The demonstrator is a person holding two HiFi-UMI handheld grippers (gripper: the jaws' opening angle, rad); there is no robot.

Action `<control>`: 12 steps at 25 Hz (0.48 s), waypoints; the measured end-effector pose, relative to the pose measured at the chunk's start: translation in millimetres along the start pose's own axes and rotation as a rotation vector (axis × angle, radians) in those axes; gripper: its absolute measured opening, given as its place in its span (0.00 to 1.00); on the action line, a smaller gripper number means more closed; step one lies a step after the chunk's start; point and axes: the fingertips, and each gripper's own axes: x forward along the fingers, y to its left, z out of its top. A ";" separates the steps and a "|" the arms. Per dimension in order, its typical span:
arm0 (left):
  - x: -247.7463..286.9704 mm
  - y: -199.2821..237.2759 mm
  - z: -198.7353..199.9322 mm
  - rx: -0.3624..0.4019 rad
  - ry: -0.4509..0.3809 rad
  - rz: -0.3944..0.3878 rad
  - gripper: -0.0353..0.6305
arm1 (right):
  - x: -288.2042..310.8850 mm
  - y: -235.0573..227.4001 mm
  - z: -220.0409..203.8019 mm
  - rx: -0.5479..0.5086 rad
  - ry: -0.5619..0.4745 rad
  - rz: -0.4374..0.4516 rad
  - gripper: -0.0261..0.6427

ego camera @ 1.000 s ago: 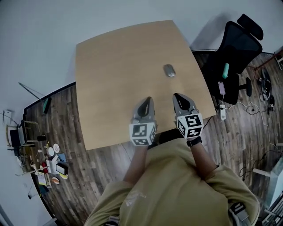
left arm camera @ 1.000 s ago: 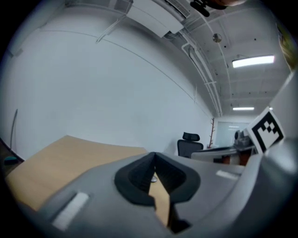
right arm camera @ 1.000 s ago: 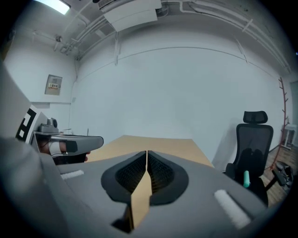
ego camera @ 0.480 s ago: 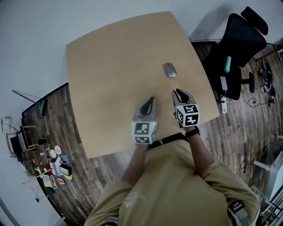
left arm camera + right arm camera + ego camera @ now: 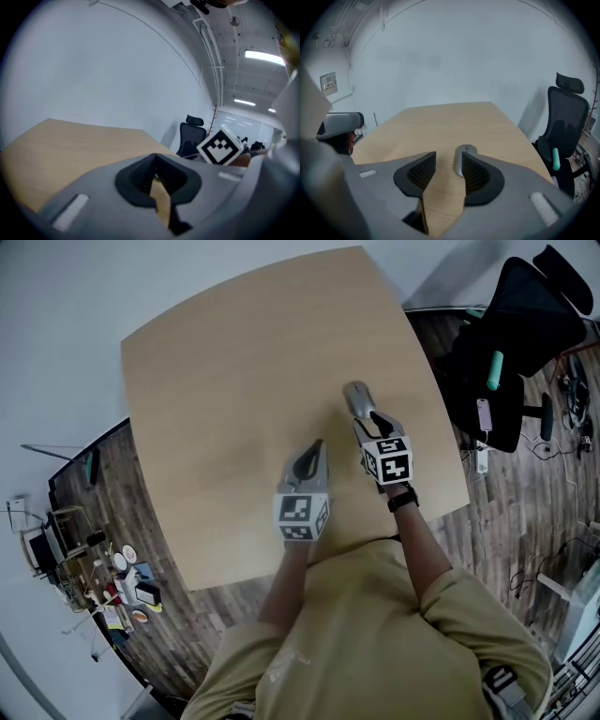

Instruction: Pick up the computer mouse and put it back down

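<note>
The mouse (image 5: 356,397) is silver-grey, the bench (image 5: 234,362) pale wood-grain. Left tongs (image 5: 318,443) and right tongs (image 5: 367,414) are grey with black ribbed pads (image 5: 476,174); their cubes (image 5: 301,517) are white with black square markers. Chair (image 5: 525,324) black, floor (image 5: 122,493) dark brown planks.

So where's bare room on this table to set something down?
Bare: the table from its left edge to the computer mouse, plus its far side. Crowded: around the mouse, with the right gripper, jaws just opened, empty, and left gripper.
</note>
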 end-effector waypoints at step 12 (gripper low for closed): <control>69.1 32.3 -21.7 -0.040 0.090 0.055 0.06 | 89.5 -54.0 -8.3 0.036 0.111 -0.004 0.48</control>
